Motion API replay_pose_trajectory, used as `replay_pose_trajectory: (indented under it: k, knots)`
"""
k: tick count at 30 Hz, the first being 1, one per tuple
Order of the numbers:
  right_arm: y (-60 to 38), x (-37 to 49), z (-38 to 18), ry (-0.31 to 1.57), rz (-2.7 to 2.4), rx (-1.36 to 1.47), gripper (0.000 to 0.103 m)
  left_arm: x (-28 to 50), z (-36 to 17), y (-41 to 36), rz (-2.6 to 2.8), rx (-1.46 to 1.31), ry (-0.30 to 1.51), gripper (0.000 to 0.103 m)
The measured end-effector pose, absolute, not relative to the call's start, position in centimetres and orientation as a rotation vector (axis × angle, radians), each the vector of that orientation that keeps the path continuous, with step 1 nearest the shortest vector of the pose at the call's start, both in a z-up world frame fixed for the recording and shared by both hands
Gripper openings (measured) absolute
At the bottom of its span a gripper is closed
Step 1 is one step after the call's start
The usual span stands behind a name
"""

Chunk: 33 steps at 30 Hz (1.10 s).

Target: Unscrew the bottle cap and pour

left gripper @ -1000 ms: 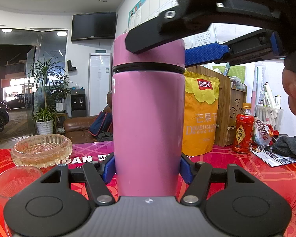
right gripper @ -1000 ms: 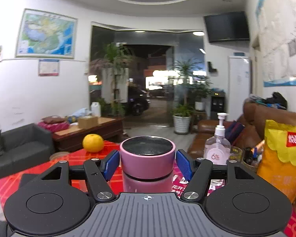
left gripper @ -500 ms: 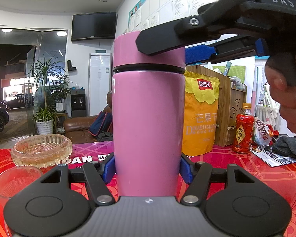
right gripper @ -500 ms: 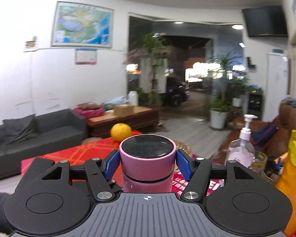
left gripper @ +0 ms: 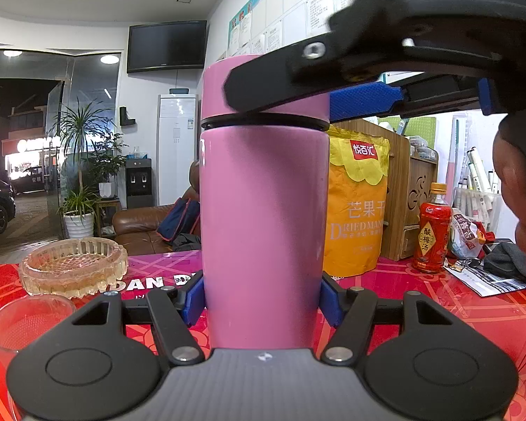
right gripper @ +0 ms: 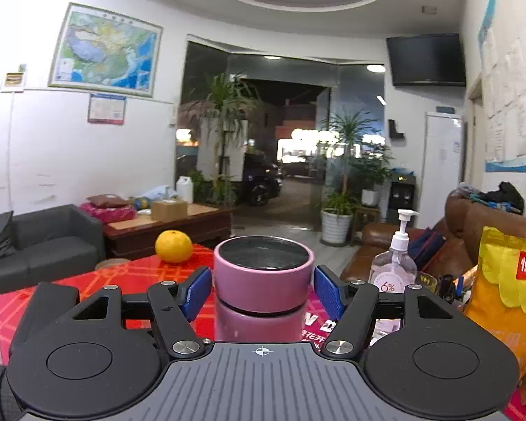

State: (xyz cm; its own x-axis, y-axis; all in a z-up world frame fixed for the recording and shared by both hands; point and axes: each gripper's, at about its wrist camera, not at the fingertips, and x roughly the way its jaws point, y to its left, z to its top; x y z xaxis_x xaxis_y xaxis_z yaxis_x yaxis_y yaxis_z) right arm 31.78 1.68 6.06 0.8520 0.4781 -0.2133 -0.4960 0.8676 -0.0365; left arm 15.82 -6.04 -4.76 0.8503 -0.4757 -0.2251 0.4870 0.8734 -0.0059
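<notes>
Pink bottle (left gripper: 263, 231) upright on the red bench (left gripper: 438, 301), low on its body clamped between the blue pads of the left tool (left gripper: 263, 301). Cap (right gripper: 263, 273) on top, seated above a dark ring at the seam, bracketed by the blue pads of the right tool (right gripper: 263, 293); a sliver of gap on each side in the right wrist view, so contact with the cap not certain, grip state impossible to call. Judged from this: unscrewing under way or barely begun, cap not yet off, pouring not started. Empty glass (left gripper: 24, 319) near left on the bench, likely the target for the pour. Glass ashtray (left gripper: 73, 266) behind it, yellow snack bag (left gripper: 357, 203) just right of the bottle, red drink bottle (left gripper: 433, 231) farther right.

Threads hidden under the cap, so looseness unreadable. Bottle base concealed by the left tool's body. Contents unseen. Glass cut off at the frame edge.
</notes>
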Motion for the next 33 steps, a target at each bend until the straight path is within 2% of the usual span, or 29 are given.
replay_pose_trajectory:
  k: [2,16,26,33]
  knots:
    - [1.3,32.5,5.4,0.193,0.510,-0.102,0.064,15.8,-4.8,-6.0,-0.506,0.051,0.223,0.066]
    - [-6.5,41.1,6.2,0.307,0.878,-0.027,0.063,15.8,-4.7,-6.1,-0.504,0.058,0.221,0.066]
    - [-9.1,37.9,6.0,0.175,0.593,-0.047,0.064,15.9,-4.6,-5.9,-0.505,0.057,0.221,0.066]
    - [-11.7,37.1,5.5,0.149,0.466,-0.022,0.064,15.9,-4.6,-5.9,-0.505,0.057,0.221,0.066]
